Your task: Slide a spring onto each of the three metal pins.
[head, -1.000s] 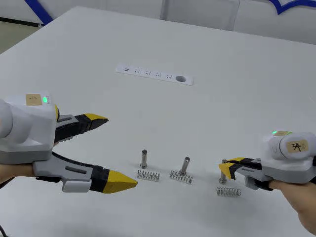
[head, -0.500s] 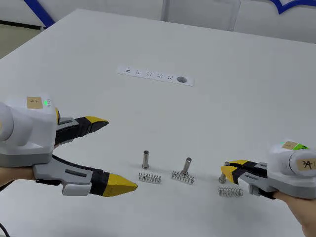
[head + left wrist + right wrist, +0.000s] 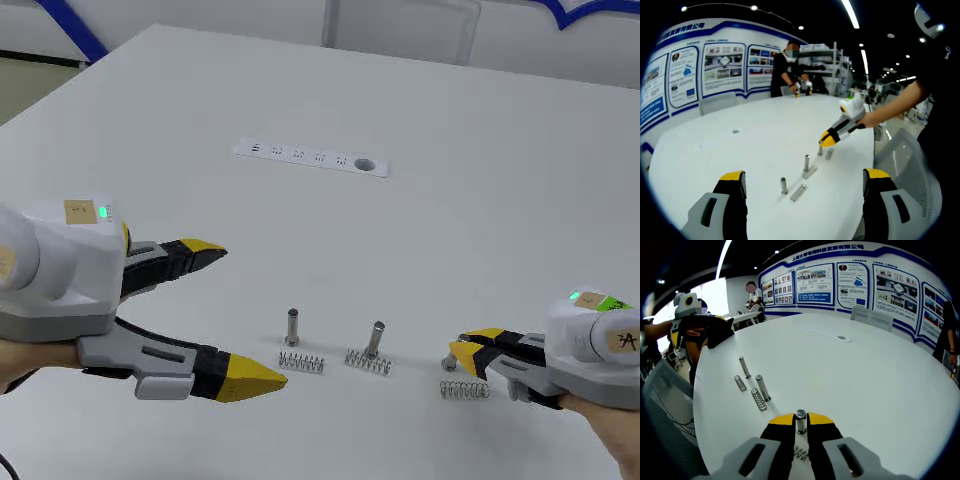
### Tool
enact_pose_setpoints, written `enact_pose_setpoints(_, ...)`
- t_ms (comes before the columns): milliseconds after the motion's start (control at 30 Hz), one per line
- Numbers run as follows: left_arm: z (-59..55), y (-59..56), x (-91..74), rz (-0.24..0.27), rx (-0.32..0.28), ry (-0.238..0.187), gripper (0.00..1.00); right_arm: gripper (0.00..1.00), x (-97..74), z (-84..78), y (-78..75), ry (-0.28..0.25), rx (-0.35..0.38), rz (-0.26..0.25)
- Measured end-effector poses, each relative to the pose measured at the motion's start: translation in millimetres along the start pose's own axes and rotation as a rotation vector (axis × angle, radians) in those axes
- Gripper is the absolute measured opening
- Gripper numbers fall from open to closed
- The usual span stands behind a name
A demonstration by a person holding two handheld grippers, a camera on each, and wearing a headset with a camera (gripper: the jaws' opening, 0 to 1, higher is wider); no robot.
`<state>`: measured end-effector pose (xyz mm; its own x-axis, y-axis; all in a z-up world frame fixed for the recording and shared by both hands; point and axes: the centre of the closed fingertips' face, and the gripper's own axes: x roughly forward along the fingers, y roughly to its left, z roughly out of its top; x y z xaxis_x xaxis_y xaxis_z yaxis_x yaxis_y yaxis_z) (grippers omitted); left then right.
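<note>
Right gripper, lower right of head view: clamped on right pin, judging by its own view. Pin upright in the slot between the yellow tips, no gap visible either side. Left gripper, lower left: jaws spread wide, nothing in them, hovering above the table.

Nothing threaded yet. Left pin and middle pin upright at bottom centre, bare. One spring flat on the table just below each pin in frame: left spring, middle spring, right spring. All three long axes left-right across the frame, crosswise to the vertical pins.

Key relation: right spring directly under the right gripper's tips, just beside the pin's foot; in the right gripper view, at bottom centre between the jaw bodies. Well apart from the left gripper, with the other two pairs between. Left spring nearest the open gripper, just right of its lower tip.

Likely next: pick up a spring with the open left, tip it from flat to vertical, drop it over a pin top.
</note>
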<state>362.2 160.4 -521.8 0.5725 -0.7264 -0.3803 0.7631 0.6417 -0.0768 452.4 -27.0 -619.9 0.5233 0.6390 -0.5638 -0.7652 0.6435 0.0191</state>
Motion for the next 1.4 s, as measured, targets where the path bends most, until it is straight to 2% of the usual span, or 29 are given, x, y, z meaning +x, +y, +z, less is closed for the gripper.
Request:
enact_pose_setpoints(233, 1.2, -2.7, -0.4, -0.003, 0.003, -0.001, 0.99, 0.15, -4.3, 3.2, -2.9, -0.002, 0.009, 0.006)
enact_pose_setpoints(333, 0.3, 0.4, -3.0, 0.019, 0.011, -0.002, 1.0, 0.19, -9.8, 3.8, -2.8, 0.004, 0.011, 0.026)
enact_pose_setpoints(367, -0.9, 0.9, -3.7, 0.022, 0.011, 0.0, 1.0, 0.2, -11.5, 2.5, -1.9, 0.015, 0.002, 0.037)
enact_pose_setpoints(400, -2.5, 1.1, -4.7, 0.024, 0.008, 0.0, 1.0, 0.21, -15.1, -3.3, -1.5, 0.056, -0.043, 0.054)
enact_pose_setpoints(433, -3.2, 0.7, -5.2, 0.023, 0.005, 0.0, 1.0, 0.23, -17.0, -4.9, -0.7, 0.068, -0.071, 0.065)
enact_pose_setpoints(633, -6.4, 0.2, -5.3, 0.023, -0.005, 0.002, 1.0, 0.27, -28.8, -26.7, 9.3, 0.172, -0.207, 0.191)
enact_pose_setpoints(733, -6.9, -0.9, -4.7, 0.022, -0.007, 0.004, 1.0, 0.27, -28.7, -37.6, 12.3, 0.221, -0.269, 0.222)
enact_pose_setpoints(867, -7.7, -0.3, -5.3, 0.026, -0.014, 0.002, 1.0, 0.27, -23.7, -40.9, 14.1, 0.229, -0.272, 0.24)
enact_pose_setpoints(1033, -10.4, 1.8, -7.5, 0.034, -0.023, 0.005, 1.0, 0.27, -16.1, -56.6, 13.6, 0.301, -0.321, 0.277)
enact_pose_setpoints(1267, -13.4, 6.9, -13.0, 0.052, -0.039, 0.005, 1.0, 0.27, -7.7, -59.6, 12.5, 0.308, -0.378, 0.314)
enact_pose_setpoints(1400, -14.7, 8.3, -14.1, 0.056, -0.043, 0.009, 1.0, 0.26, -8.0, -59.7, 12.7, 0.294, -0.357, 0.355)
